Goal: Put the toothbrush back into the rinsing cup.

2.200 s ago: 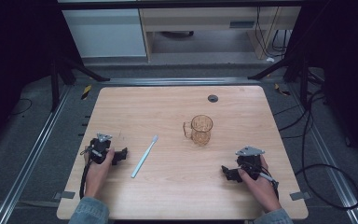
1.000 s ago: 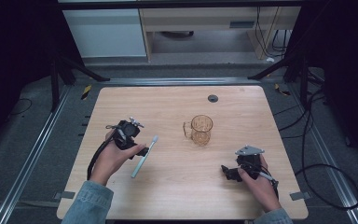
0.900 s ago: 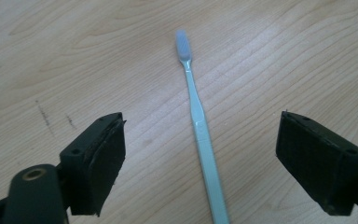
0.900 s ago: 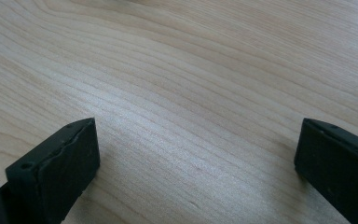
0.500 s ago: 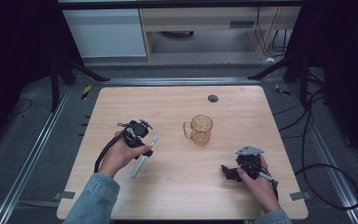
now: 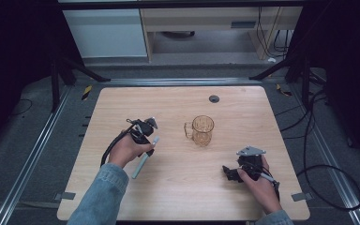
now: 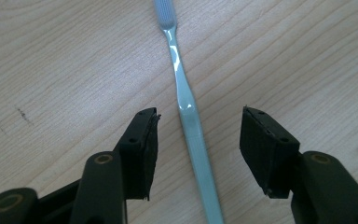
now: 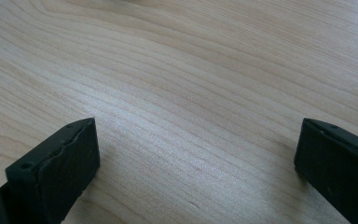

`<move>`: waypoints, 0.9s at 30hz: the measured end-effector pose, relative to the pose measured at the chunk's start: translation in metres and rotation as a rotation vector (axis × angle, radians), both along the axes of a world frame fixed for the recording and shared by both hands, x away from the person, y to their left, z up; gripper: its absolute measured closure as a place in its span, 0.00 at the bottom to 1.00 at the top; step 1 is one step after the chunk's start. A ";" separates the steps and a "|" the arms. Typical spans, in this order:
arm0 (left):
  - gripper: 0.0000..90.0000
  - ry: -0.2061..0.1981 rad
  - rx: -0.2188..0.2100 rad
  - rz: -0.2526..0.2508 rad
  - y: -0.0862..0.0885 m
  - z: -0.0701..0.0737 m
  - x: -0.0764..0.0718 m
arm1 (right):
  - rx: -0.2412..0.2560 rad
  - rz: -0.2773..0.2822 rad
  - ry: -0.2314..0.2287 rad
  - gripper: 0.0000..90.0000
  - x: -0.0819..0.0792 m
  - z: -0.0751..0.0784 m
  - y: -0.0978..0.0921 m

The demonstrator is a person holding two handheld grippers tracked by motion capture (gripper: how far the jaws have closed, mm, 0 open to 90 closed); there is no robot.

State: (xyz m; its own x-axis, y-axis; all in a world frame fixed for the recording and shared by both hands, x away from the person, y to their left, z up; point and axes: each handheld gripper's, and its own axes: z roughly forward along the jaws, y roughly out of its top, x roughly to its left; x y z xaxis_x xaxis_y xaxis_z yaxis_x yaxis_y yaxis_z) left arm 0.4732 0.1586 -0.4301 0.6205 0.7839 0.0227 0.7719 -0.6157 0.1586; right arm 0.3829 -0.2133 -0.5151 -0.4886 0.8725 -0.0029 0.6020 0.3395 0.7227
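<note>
My left gripper (image 7: 198, 135) stands wide over the toothbrush (image 7: 186, 102), which lies flat on the bench (image 6: 243, 112) between the jaws, untouched. My right gripper (image 8: 198, 168) is wide too, holding nothing, near the bench's front right.

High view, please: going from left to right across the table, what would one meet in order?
Left tool over the toothbrush → glass mug → right tool, resting on the table with its jaws open.
</note>
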 end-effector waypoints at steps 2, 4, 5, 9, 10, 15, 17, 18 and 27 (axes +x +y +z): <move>0.56 0.013 0.004 0.005 -0.001 -0.003 0.003 | -0.001 0.001 -0.001 0.00 0.000 0.000 0.000; 0.57 0.018 0.020 0.015 -0.002 -0.007 0.005 | -0.001 0.001 -0.001 0.00 0.000 0.000 0.000; 0.57 0.019 0.023 0.020 -0.002 -0.008 0.006 | -0.001 0.001 -0.001 0.00 0.000 0.000 0.000; 0.61 0.028 0.029 0.034 -0.003 -0.012 0.008 | -0.001 0.001 -0.001 0.00 0.000 0.000 0.000; 0.62 0.029 0.031 0.041 -0.003 -0.014 0.009 | -0.001 0.001 -0.001 0.00 0.000 0.000 0.000; 0.64 0.036 0.034 0.053 -0.003 -0.018 0.011 | -0.001 0.001 0.000 0.00 0.000 0.000 0.000; 0.65 0.039 0.032 0.063 -0.003 -0.020 0.012 | -0.001 0.001 0.000 0.00 0.000 0.000 0.000; 0.66 0.042 0.029 0.065 -0.003 -0.021 0.013 | -0.001 0.001 0.000 0.00 0.000 0.000 0.000; 0.71 0.046 0.023 0.081 -0.004 -0.025 0.015 | -0.001 0.001 -0.001 0.00 0.000 0.000 0.000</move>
